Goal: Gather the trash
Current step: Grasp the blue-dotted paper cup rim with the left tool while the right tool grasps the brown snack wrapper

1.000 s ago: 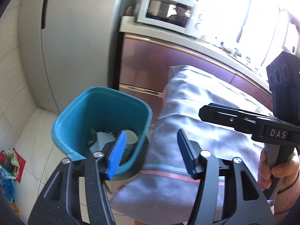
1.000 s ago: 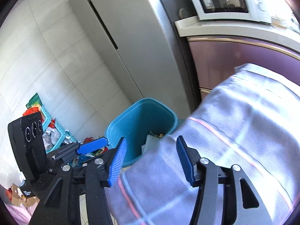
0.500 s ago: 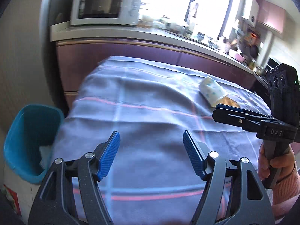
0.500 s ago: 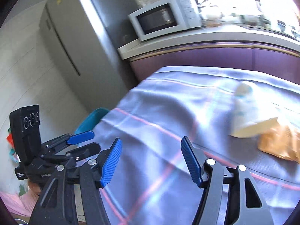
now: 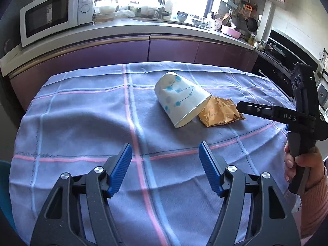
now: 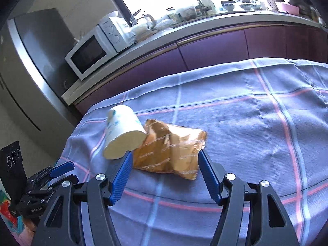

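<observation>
A crumpled brown wrapper (image 6: 172,149) lies on the checked tablecloth (image 6: 256,123) covering the surface, and a white paper cup (image 6: 123,132) with blue dots lies tipped on its side against it, its rim overlapping the wrapper's edge at about ten o'clock in the right wrist view. The right gripper (image 6: 164,171) sits low over the cloth with its jaws spread wide and empty — the wrapper's near end falls between the two blue pads. The left gripper (image 5: 165,167) hangs well back from both pieces, jaws likewise spread and holding nothing, with the cup (image 5: 180,99) and wrapper (image 5: 220,112) up at about one o'clock from it. The step in hand looks like the reach for the wrapper. The next move probably calls for easing forward a little and down, then closing on the crinkled film without nudging the cup — it looks light and free to roll. Beyond the surface stand a microwave (image 5: 53,12) and a cluttered kitchen counter (image 5: 164,28).
</observation>
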